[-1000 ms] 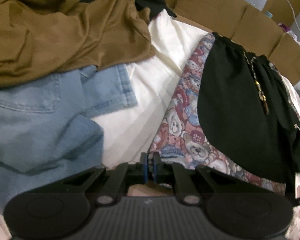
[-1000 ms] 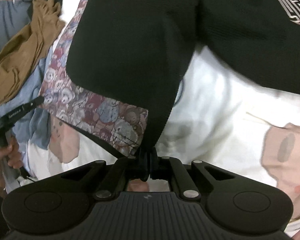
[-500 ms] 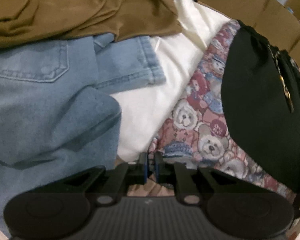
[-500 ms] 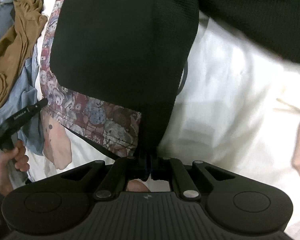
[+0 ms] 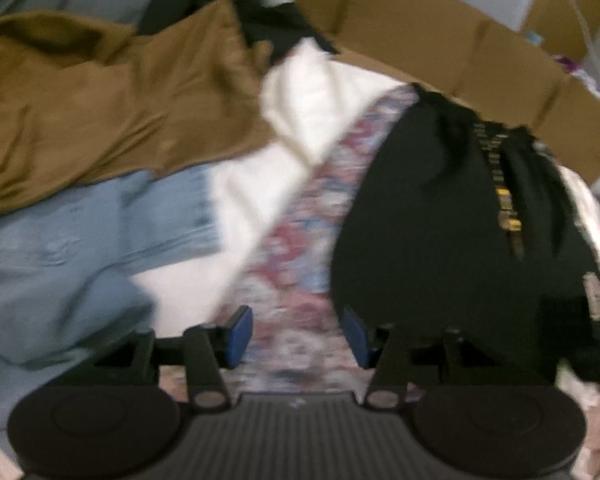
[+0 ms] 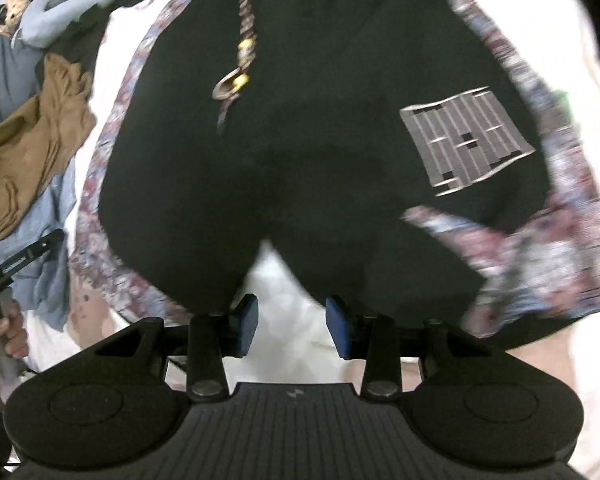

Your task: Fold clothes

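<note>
Both grippers just let go: the left gripper (image 5: 297, 337) and right gripper (image 6: 292, 327), pinched shut a second ago, are opening with nothing between them. The black shorts (image 6: 300, 140) now lie flat on the patterned cloth (image 5: 300, 248), so that fold looks done. Brown top (image 5: 100, 112) waits behind.

Soft cloth heaped everywhere, hard matt plastic on the tools.

The black shorts (image 6: 300, 160) are matt knit cloth with a braided cord (image 6: 246, 20) and a woven-looking grey patch (image 6: 466, 140). Under them lies patterned cotton-like fabric (image 5: 300, 248). The brown top (image 5: 100, 112) looks smooth and faintly sheened, the jeans (image 5: 60, 256) coarse denim. The cardboard (image 5: 440, 36) is dull brown. The left gripper (image 5: 298, 334) and right gripper (image 6: 292, 326) are matt ribbed black plastic with blue rubbery pads.
</note>
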